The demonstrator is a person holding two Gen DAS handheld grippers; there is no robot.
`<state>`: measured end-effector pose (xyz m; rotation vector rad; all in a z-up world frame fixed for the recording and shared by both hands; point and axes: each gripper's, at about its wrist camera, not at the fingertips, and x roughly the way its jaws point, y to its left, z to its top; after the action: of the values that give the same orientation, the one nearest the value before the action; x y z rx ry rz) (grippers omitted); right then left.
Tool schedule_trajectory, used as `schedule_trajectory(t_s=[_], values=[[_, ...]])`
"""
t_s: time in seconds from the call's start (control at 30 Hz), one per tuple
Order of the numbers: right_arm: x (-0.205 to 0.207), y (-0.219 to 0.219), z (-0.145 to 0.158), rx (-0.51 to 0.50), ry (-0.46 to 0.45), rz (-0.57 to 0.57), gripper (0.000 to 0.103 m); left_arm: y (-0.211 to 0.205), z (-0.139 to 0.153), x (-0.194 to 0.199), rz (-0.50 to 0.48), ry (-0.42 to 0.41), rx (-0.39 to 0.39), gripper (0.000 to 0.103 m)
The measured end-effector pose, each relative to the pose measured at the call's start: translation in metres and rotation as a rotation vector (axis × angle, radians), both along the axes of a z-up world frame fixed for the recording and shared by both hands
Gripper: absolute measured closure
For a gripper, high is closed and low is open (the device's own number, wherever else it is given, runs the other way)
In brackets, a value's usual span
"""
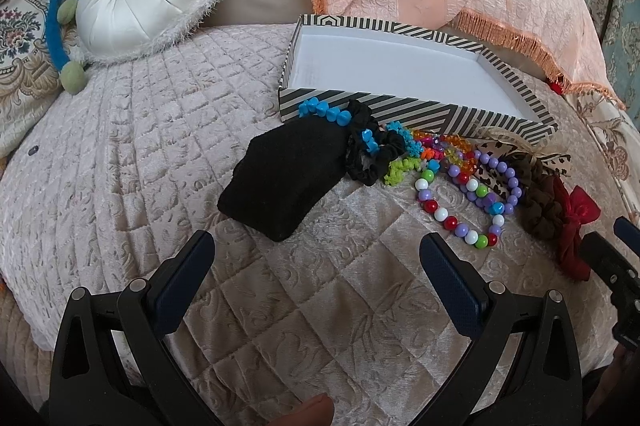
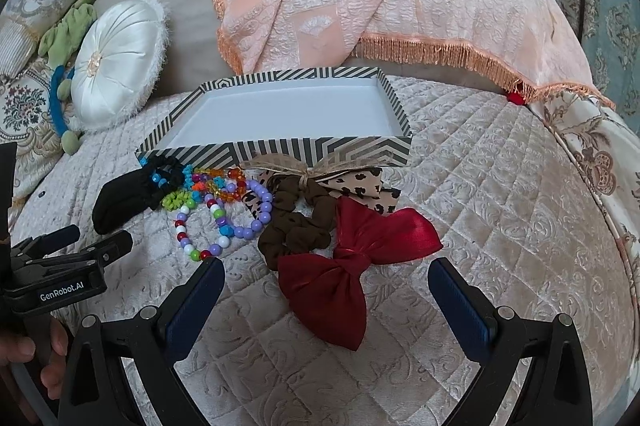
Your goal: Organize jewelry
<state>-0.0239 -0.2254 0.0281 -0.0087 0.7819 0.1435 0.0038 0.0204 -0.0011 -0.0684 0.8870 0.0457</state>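
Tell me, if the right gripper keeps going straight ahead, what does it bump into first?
Most likely the red bow: it lies right between the open right gripper fingers, just ahead. The brown scrunchie comes next, though depth is hard to judge.

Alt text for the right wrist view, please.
The open right gripper hovers over a quilted bedspread, its fingers either side of a red bow. Beyond lie a brown scrunchie, beaded bracelets and an empty striped box.
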Motion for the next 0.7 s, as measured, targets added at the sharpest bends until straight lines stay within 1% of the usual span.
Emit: schedule_trajectory(t_s=[0.07,0.17,0.3,0.37,0.47,0.57,0.63,0.7], values=[[0.000,-0.001,0.002,0.006,-0.005,0.004,0.002,-0.001,-0.001,-0.001,-0.005,-0.003,0.005,0.000],[0.003,-0.007,0.004,0.026,-0.004,-0.010,0.002,-0.006,0.002,-0.005,-0.027,-0.013,0.033,0.000],[0.006,-0.031,0.002,0.136,0.038,-0.064,0.002,-0.007,0.022,-0.015,-0.062,-0.011,0.034,0.000],[0.006,-0.037,0.000,0.168,0.061,-0.085,0.002,-0.002,0.032,-0.017,-0.073,-0.021,0.039,0.000],[0.008,-0.040,-0.005,0.170,0.086,-0.103,0.002,0.010,0.038,-0.006,-0.081,-0.012,0.017,0.000],[0.009,-0.042,-0.008,0.154,0.092,-0.114,0.002,0.020,0.038,0.010,-0.118,-0.028,0.033,0.000],[0.013,-0.044,-0.011,0.123,0.097,-0.129,0.003,0.028,0.033,0.026,-0.139,-0.013,0.032,0.000],[0.020,-0.047,-0.012,0.105,0.100,-0.150,0.011,0.034,0.027,0.036,-0.145,0.006,0.019,0.000]])
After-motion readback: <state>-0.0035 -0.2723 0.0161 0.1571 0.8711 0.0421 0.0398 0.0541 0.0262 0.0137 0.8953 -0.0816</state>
